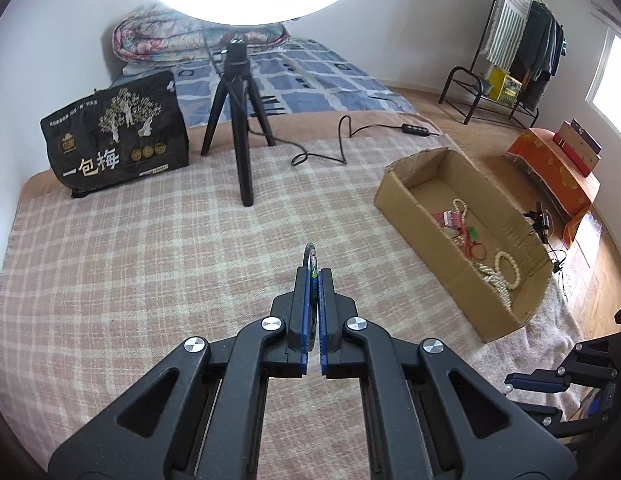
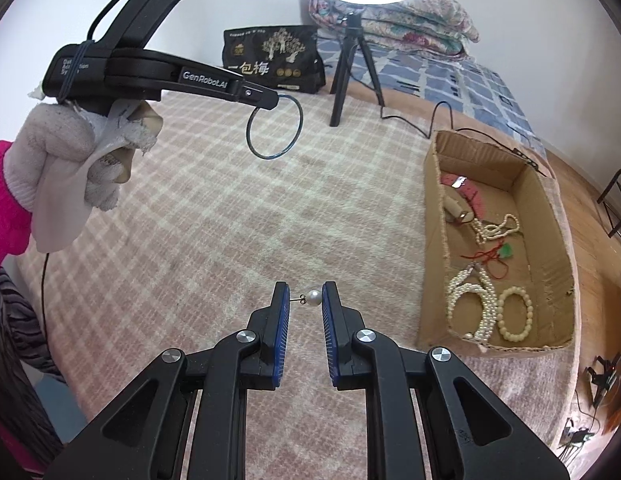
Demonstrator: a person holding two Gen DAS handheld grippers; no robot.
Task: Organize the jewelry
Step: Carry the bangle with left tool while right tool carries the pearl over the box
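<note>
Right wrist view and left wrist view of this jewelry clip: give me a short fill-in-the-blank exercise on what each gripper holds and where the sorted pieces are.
1. The left gripper is shut on a thin ____, which hangs as an open ring from its fingers.
2. The right gripper holds a stud earring tipped with a white ____.
3. Bead bracelets and necklaces already lie inside the ____ box.
4. Both grippers are above a ____ blanket.

Missing words: bangle; pearl; cardboard; plaid

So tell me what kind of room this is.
Most likely a bedroom: a bed with a checked blanket, folded quilts by the wall and a clothes rack in the corner.
</note>
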